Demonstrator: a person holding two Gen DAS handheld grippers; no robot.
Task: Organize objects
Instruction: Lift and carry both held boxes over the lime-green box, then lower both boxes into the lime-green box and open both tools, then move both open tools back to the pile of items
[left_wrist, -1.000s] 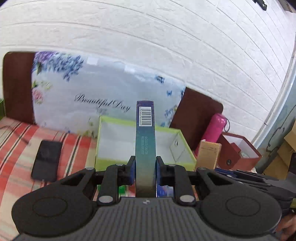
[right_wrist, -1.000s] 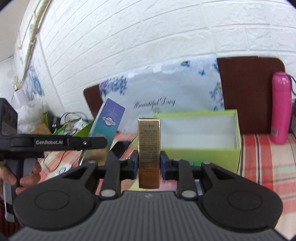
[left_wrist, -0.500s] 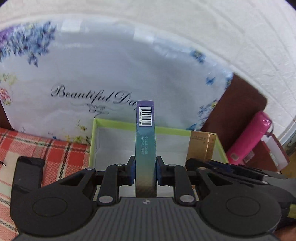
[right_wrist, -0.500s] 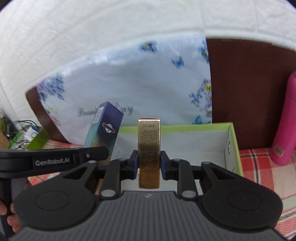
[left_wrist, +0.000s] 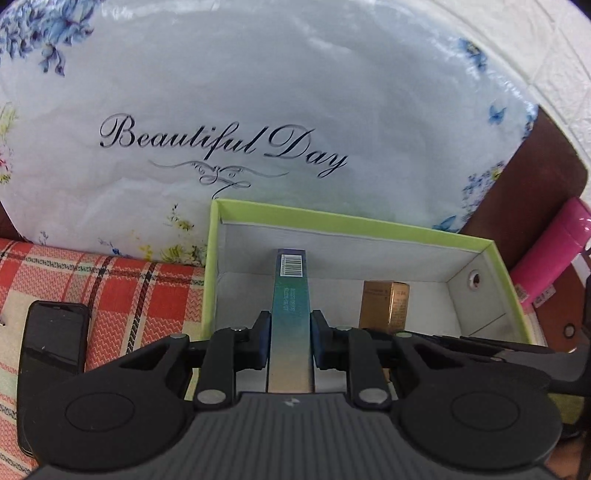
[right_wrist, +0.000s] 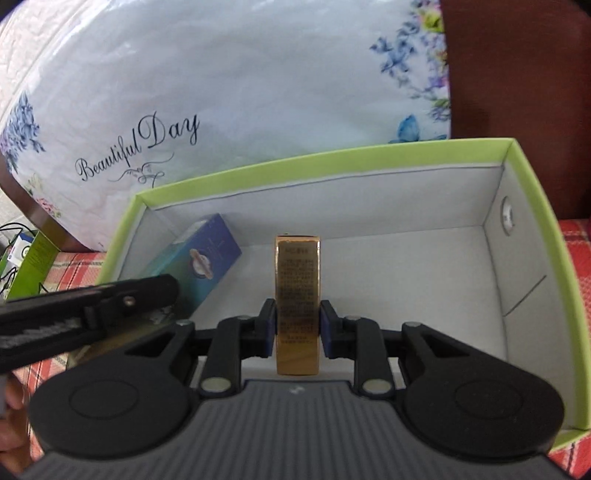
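Left wrist view: left gripper (left_wrist: 290, 341) pinches blue box (left_wrist: 290, 295), right gripper (right_wrist: 297, 332) pinches gold box (right_wrist: 297, 295), both pointing lengthwise down into green box (left_wrist: 354, 221).

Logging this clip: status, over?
Left gripper shut on blue box. Right gripper shut on gold box. Both over green box. Nothing blocking.

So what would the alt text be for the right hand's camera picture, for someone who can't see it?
The right gripper holds a gold box upright over an open green carton with a white inside. To the left, the other gripper lowers a blue box into the same carton. A flowered bag reading "Beautiful Day" stands behind.
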